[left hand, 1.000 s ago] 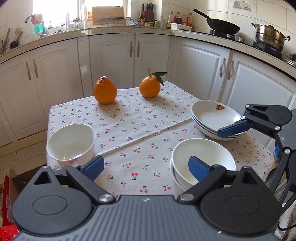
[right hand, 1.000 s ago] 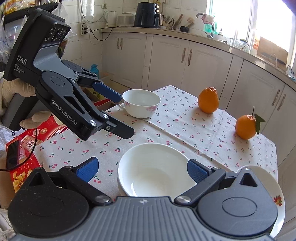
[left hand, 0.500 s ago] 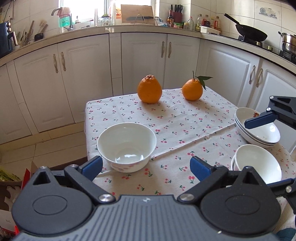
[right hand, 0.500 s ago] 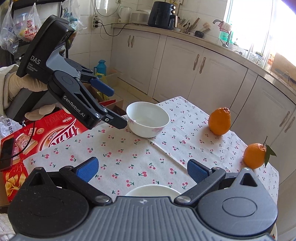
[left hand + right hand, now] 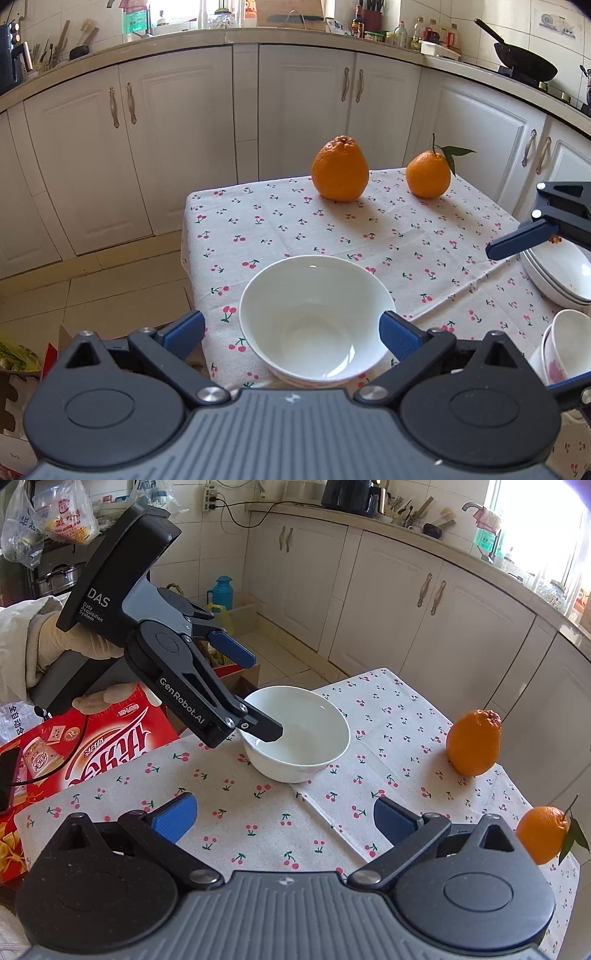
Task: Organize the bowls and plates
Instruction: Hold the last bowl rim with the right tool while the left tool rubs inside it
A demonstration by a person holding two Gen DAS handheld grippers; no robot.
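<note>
Count what lies before you: one lone white bowl (image 5: 317,320) near the left corner of the desk (image 5: 369,236), a stack of two small bowls (image 5: 565,347) to its right at the frame's edge, and beyond those a stack of shallow plates (image 5: 557,273), at least two, though you cannot tell the full number from here. Two oranges (image 5: 340,169) sit beyond the lone bowl at the far edge of the desk, well apart from it, the right-hand one carrying a stem and leaf. Your left hand-held gripper (image 5: 291,330) stands wide open around the lone bowl, one blue pad on either side of it, and holds nothing; in the right wrist view its near finger hangs over the bowl's rim, and whether it touches you cannot tell. Your right hand-held gripper (image 5: 284,818) is also spread wide and empty, above bare cloth on the near side of the lone bowl. The desk wears a white cloth printed with cherries, and white kitchen cabinets (image 5: 177,147) run round behind it under a crowded countertop. The lone bowl stands close to the desk's left edge, where the cloth drops to a tiled floor (image 5: 92,295) and a red carton (image 5: 85,738); between the bowl and the oranges the cloth is open.
</note>
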